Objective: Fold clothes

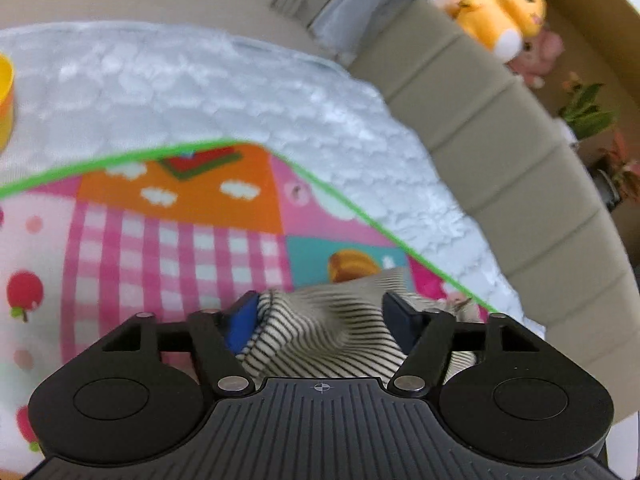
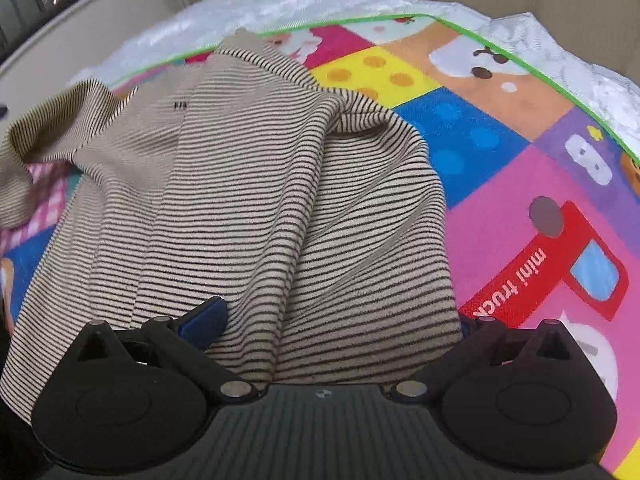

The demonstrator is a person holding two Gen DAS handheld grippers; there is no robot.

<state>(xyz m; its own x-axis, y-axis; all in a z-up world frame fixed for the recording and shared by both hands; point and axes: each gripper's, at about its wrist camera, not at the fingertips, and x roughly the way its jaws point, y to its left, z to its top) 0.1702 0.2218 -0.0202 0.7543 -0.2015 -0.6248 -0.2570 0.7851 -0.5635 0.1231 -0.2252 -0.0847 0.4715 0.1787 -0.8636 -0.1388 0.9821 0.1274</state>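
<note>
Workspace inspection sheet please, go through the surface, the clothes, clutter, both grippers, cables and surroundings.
Surface: colourful patchwork play mat with a green edge, spread over a white textured cover.
Job's things: beige garment with thin black stripes, rumpled on the mat, not yet folded flat.
Clutter: yellow object at the left edge of the left wrist view, only partly visible.
Grippers: left gripper has striped fabric bunched between its fingers; right gripper has the garment draped between wide-apart fingers, grip unclear.
Cables: nothing seen.
Surroundings: beige padded headboard, yellow plush toy, pink plush toy, potted plants.
</note>
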